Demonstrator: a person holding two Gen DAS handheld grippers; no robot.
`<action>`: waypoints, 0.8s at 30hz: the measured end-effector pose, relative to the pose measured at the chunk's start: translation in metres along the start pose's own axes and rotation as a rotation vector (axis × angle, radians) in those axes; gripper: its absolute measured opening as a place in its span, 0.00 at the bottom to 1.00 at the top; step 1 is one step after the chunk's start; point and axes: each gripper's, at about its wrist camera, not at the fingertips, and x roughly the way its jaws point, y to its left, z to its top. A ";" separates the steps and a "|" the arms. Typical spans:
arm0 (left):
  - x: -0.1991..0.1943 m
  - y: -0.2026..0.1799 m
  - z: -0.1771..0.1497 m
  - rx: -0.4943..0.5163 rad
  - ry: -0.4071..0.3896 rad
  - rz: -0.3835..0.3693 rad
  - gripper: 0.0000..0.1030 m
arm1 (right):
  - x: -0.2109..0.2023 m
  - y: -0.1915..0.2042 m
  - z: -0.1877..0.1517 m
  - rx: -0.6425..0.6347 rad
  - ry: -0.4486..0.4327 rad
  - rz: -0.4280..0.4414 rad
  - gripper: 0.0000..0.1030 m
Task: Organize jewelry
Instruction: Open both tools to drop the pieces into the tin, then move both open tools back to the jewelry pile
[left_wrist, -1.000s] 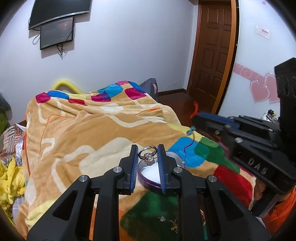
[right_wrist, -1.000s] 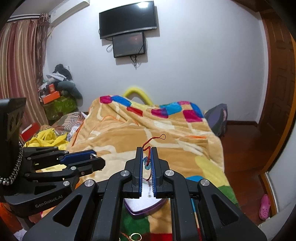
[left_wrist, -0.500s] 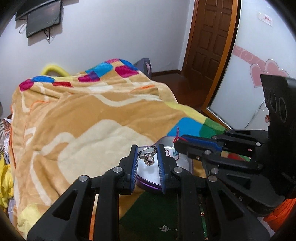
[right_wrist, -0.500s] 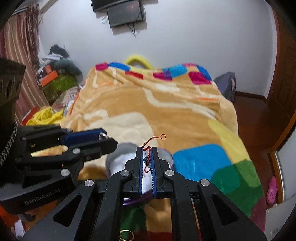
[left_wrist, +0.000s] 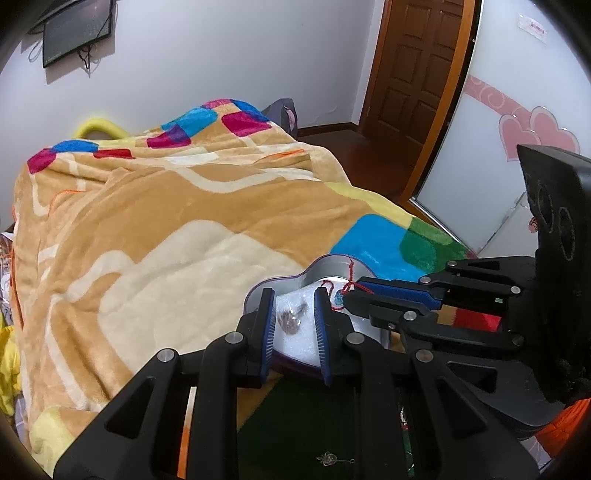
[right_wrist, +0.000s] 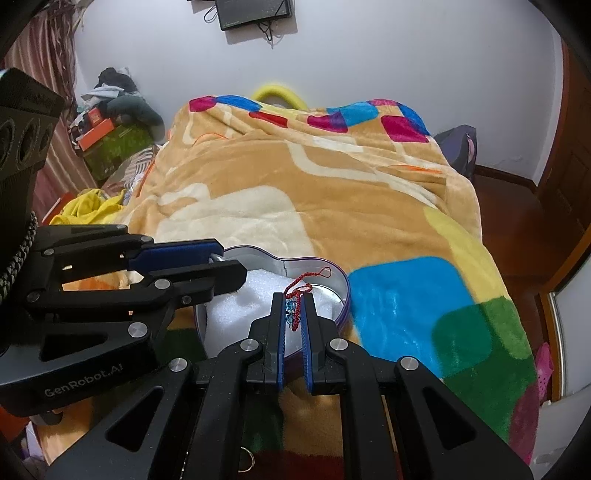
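A heart-shaped purple tin (left_wrist: 325, 267) (right_wrist: 343, 291) with white foam inside lies on the blanket. My left gripper (left_wrist: 294, 306) is open over the foam, and a silver ring (left_wrist: 291, 316) lies on the foam between its fingers. My right gripper (right_wrist: 294, 308) hovers over the tin with its jaws slightly apart; a red cord with a blue charm (right_wrist: 295, 295) hangs between them. The cord also shows in the left wrist view (left_wrist: 345, 291), at the right gripper's tips (left_wrist: 354, 295).
A colourful orange blanket (left_wrist: 166, 221) covers the bed. Small jewelry pieces lie near the front edge on a green patch (left_wrist: 328, 459) (right_wrist: 246, 459). A wooden door (left_wrist: 410, 74) and a white wardrobe panel stand at the right. Clutter and yellow cloth (right_wrist: 88, 206) are at the left.
Both grippers came down over the tin. My left gripper opened and let go of the ring, which now lies on the foam. My right gripper's jaws parted a little around the cord.
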 end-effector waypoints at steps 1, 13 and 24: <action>-0.001 -0.001 0.000 0.001 -0.002 -0.002 0.19 | 0.000 0.001 0.000 -0.004 0.003 -0.006 0.07; -0.038 0.000 0.001 -0.011 -0.054 0.012 0.21 | -0.019 0.008 0.004 -0.019 -0.018 -0.046 0.17; -0.078 -0.005 -0.011 -0.020 -0.087 0.044 0.35 | -0.060 0.018 0.001 -0.025 -0.088 -0.088 0.30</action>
